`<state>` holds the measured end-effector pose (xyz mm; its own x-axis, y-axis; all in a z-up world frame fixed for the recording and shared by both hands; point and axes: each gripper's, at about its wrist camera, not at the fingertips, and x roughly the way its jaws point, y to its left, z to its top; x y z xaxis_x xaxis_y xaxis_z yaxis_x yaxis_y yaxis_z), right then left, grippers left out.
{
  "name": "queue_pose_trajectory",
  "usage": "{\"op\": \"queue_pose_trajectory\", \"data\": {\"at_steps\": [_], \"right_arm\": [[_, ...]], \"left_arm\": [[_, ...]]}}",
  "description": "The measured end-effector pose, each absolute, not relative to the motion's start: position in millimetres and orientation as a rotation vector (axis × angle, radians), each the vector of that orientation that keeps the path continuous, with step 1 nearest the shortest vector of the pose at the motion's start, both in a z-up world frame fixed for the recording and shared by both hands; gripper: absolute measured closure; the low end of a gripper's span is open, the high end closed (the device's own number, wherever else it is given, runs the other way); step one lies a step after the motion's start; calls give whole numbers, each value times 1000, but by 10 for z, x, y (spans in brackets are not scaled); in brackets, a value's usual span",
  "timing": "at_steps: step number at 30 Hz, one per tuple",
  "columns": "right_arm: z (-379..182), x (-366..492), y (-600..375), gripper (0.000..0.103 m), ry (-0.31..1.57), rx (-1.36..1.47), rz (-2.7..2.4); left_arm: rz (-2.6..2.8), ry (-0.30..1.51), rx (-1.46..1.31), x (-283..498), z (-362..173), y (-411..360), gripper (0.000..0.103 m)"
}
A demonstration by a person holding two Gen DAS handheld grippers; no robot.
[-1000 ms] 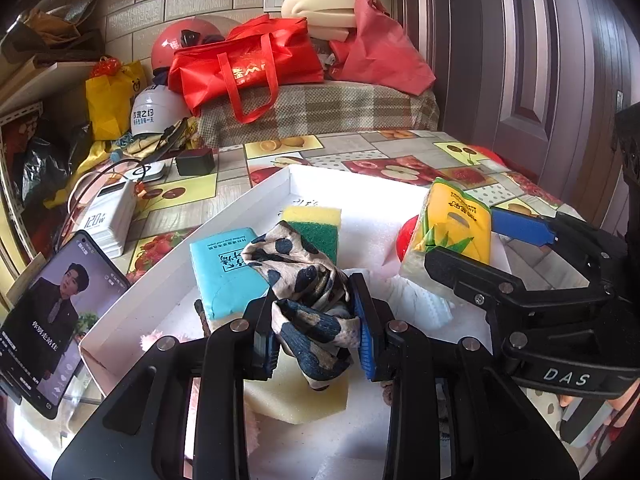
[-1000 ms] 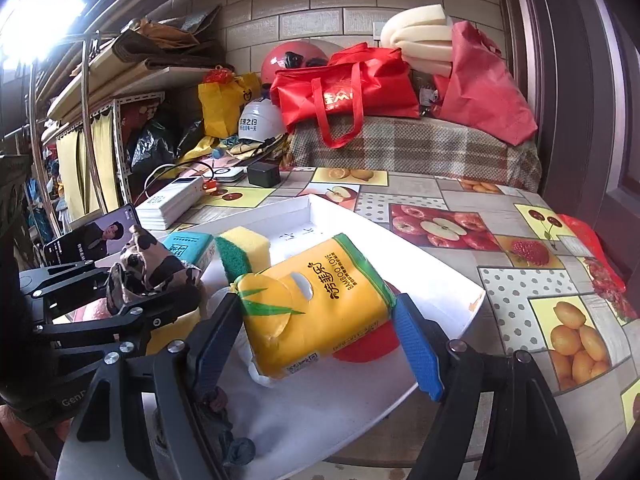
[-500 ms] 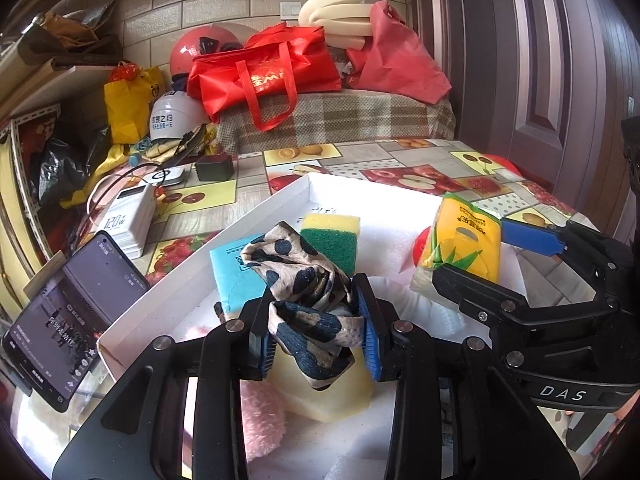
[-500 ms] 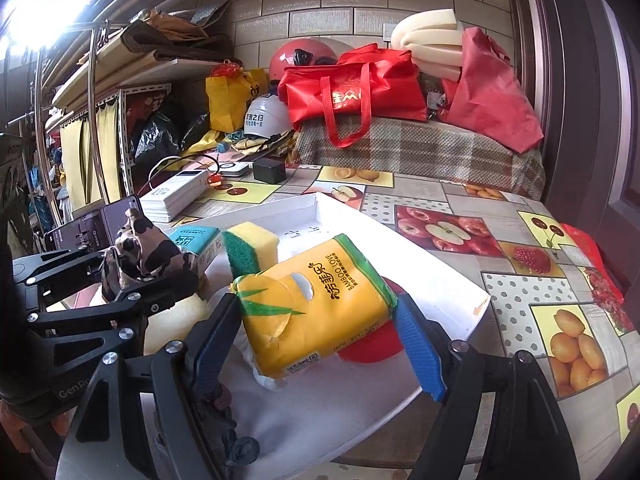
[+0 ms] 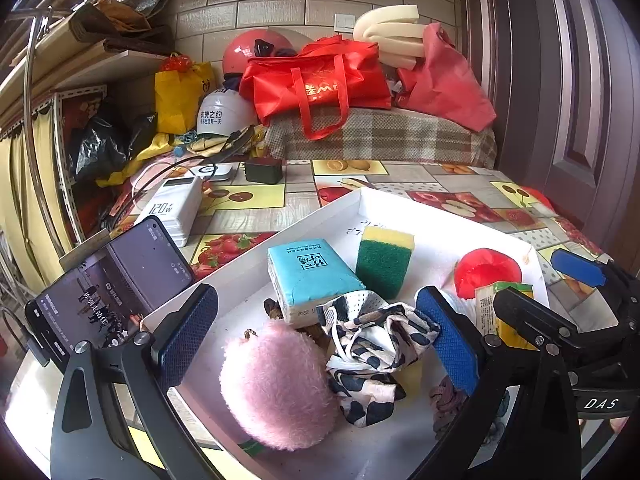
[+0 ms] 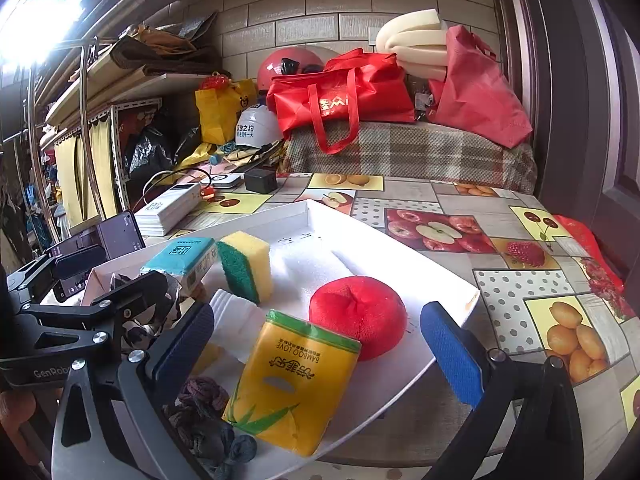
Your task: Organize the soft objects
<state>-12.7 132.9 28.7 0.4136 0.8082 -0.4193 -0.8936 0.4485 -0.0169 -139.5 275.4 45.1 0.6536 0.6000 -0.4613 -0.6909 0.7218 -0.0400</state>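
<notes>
A white tray (image 5: 304, 220) on the fruit-print table holds soft things. My left gripper (image 5: 316, 340) is open above a spotted cloth (image 5: 372, 344) and a pink plush ball (image 5: 276, 384), which both lie in the tray. My right gripper (image 6: 320, 344) is open around a yellow tissue pack (image 6: 292, 384) that lies in the tray. A red soft ball (image 6: 358, 316), a yellow-green sponge (image 6: 246, 264), a teal tissue pack (image 6: 180, 254), a folded white cloth (image 6: 236, 320) and a dark cord bundle (image 6: 204, 420) also lie in the tray.
A phone (image 5: 108, 296) leans at the tray's left edge, beside a white power bank (image 5: 172, 208) with cables. Red bags (image 5: 316, 80), helmets and foam rolls crowd the back of the table. A door stands at the right.
Both grippers have opened and pulled back. The spotted cloth and the yellow tissue pack have dropped into the tray.
</notes>
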Motion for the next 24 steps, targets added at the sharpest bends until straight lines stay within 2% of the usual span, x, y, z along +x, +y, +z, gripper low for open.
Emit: {"op": "queue_pose_trajectory", "data": {"at_steps": [13,24], "right_arm": [[358,-169,1118,0,285,-173,1025],[350,-295,836,0,261,-189,930]], "left_arm": [[770,322,-139,-1559,536,2518,0],[760,335,-132,-1631,531,2230,0]]}}
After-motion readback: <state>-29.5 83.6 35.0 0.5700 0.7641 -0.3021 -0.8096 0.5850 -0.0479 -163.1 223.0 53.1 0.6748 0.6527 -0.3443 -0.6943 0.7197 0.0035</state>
